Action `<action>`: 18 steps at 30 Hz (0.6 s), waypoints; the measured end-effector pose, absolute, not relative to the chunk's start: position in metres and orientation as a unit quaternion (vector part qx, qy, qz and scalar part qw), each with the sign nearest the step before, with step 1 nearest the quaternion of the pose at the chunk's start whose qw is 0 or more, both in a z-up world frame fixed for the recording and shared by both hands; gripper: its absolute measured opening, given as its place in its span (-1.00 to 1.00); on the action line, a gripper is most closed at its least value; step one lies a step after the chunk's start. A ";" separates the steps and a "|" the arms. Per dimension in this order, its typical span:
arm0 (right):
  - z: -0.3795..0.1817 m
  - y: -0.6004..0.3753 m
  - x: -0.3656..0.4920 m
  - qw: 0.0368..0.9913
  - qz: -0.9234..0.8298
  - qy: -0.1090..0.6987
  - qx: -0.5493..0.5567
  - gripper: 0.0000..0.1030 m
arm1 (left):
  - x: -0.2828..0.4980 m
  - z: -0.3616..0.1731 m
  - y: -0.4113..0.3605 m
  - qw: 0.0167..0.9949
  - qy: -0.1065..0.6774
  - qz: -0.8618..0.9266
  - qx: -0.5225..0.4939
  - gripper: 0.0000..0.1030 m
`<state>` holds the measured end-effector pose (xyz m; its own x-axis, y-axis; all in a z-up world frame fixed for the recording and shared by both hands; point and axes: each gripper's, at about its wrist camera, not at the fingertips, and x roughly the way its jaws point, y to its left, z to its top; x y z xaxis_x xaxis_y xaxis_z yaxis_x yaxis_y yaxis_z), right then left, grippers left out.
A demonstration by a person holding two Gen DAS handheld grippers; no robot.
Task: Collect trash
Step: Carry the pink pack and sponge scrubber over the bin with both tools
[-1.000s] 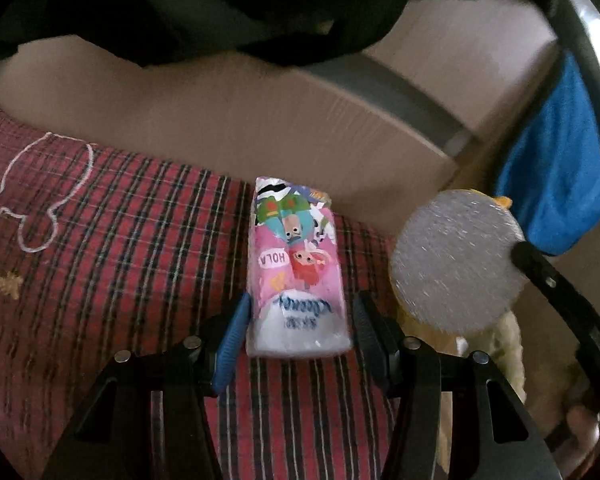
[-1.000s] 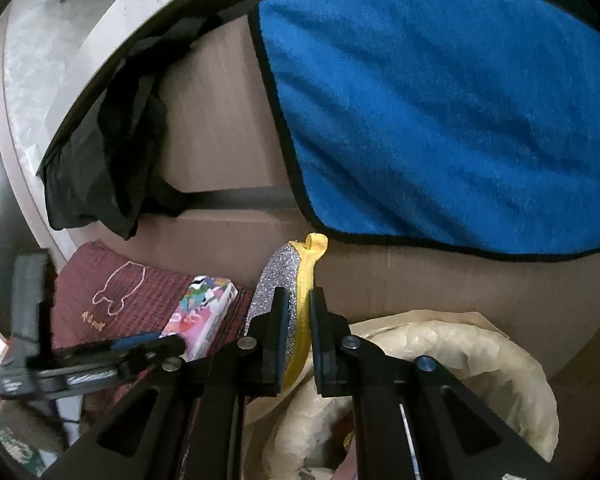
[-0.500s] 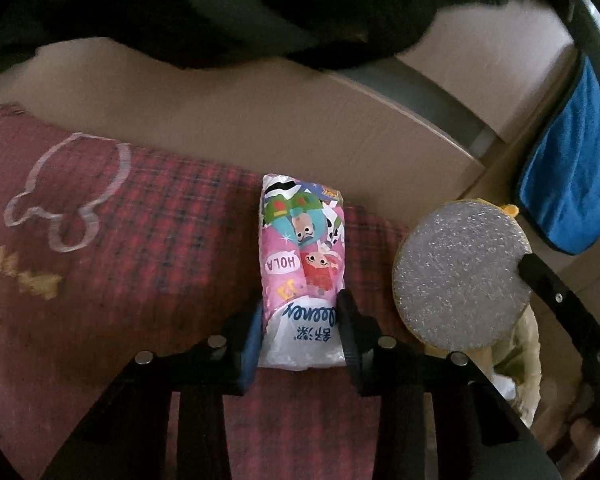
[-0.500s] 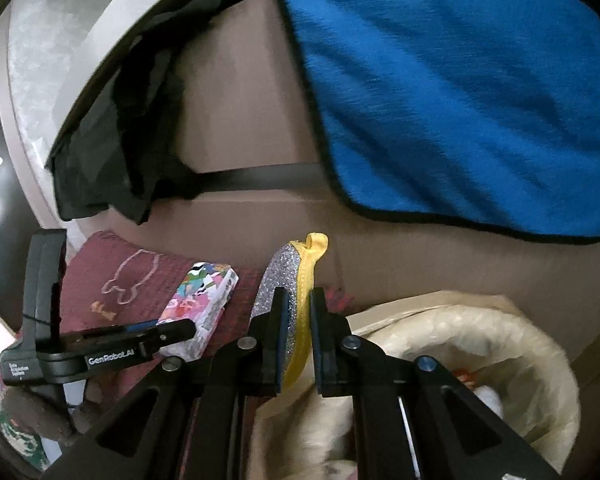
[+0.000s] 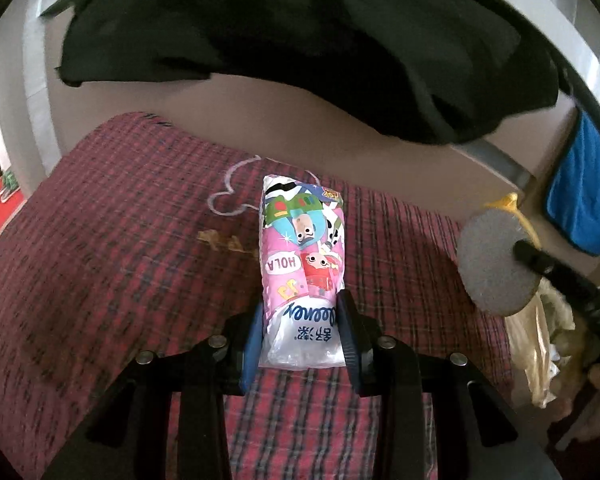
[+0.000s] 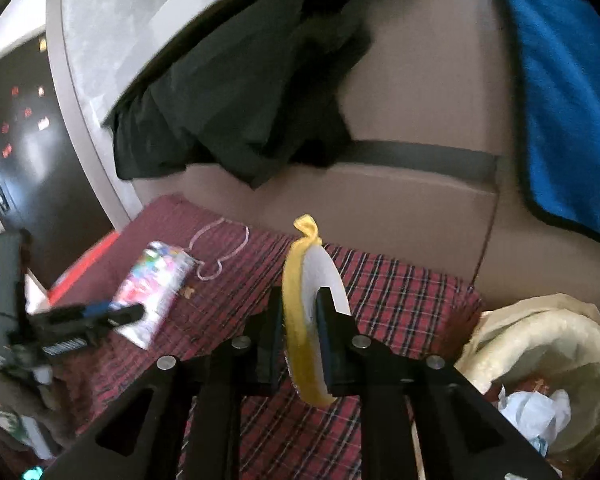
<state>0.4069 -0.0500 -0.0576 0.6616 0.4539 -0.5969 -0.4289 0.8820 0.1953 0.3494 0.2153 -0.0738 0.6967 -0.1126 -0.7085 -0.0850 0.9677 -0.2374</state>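
Tissue pack, pink cartoon-print plastic [image 5: 302,268], lying on red plaid cloth [image 5: 112,264], looks light, squashy, slick: left gripper [image 5: 302,334] pinches its near end, right gripper [image 6: 300,316] clamps round yellow-edged sponge pad [image 6: 306,300].

Tissue pack [image 5: 301,276] wrapper, print upside down in left wrist view, "HOLA" in a white speech bubble on pink, Chinese characters "舒潔" on the clear end, blue script brand word above them, not clearly legible

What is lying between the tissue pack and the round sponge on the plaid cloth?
Nothing: in the right wrist view, only bare plaid cloth separates the tissue pack from the round sponge.
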 end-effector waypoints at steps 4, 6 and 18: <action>-0.071 -0.039 0.417 0.908 0.223 0.355 0.010 -0.71 | 0.334 -0.074 0.219 0.917 0.377 -0.008 -0.126 -0.31; -0.069 -0.040 0.415 0.910 0.219 0.352 0.011 -0.74 | 0.330 -0.070 0.218 0.922 0.368 -0.010 -0.122 -0.31; -0.008 -0.053 0.371 0.925 0.247 0.289 0.025 -0.75 | 0.299 -0.005 0.174 0.957 0.274 -0.008 -0.091 -0.31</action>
